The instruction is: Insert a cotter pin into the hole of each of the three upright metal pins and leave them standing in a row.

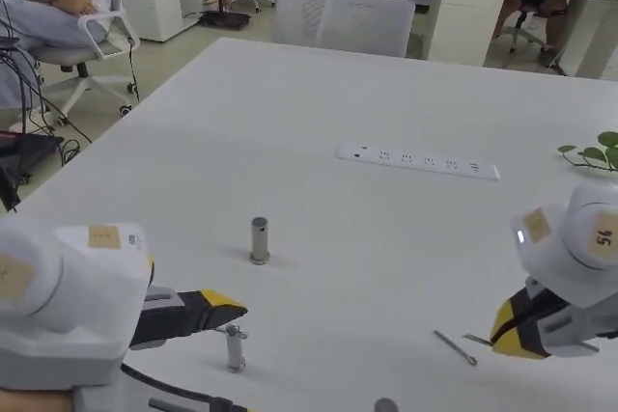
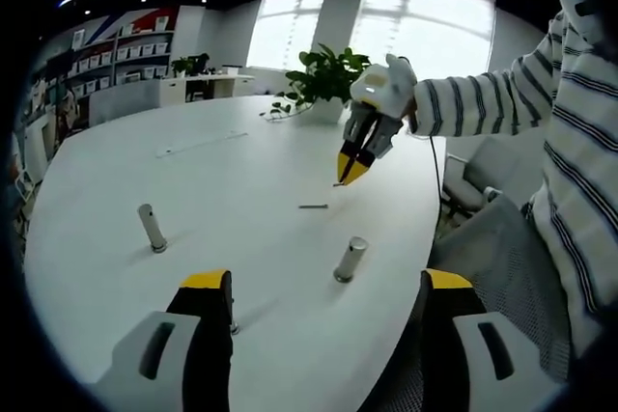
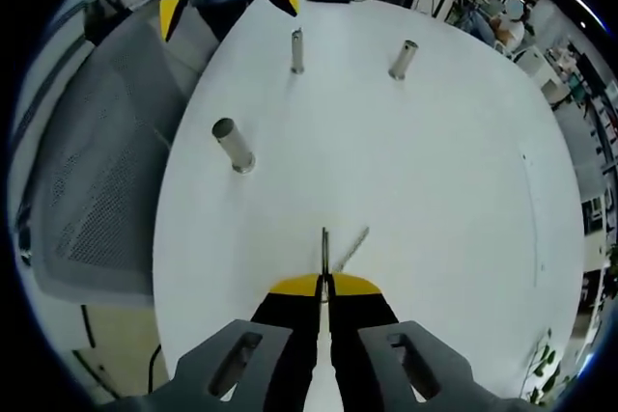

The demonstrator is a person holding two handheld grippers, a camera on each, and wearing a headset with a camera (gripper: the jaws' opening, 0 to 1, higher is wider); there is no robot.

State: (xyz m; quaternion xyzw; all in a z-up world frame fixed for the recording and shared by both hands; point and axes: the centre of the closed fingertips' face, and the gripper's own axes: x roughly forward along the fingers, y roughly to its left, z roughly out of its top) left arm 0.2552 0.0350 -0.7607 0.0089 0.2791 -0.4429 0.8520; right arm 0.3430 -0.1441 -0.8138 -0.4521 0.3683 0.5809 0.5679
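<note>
White bench [image 1: 386, 94] in an open office; chairs and desks stand beyond its far edge.

Right tongs [image 3: 325, 287], near right: jaws pressed together on a cotter pin [image 3: 324, 250], which projects straight forward from the tips. Left tongs [image 2: 325, 285], near left: jaws spread wide and holding nothing, with the near-left metal pin [image 1: 235, 346] just beside one jaw.

The far metal pin [image 1: 259, 240] and the near-middle metal pin [image 1: 385, 404] stand well apart from it, the latter cut by the lower edge of the head view. All three are upright. No cotter pin is seen through any of them, so the task appears to be at its start. A spare cotter pin [image 1: 454, 346] lies flat on the bench just beside the right tongs.

Step in hand, as judged: carry the gripped cotter pin to a metal pin and thread its cross-hole. Keep the cotter pin level and in line with the hole. Close the left tongs low round the post first, since a tall, narrow post would likely tip under a sideways push. The holes are too small to make out, so their facing cannot be told.

A power strip [image 1: 417, 161] and plant leaves [image 1: 594, 153] lie far off, clear of the path.
</note>
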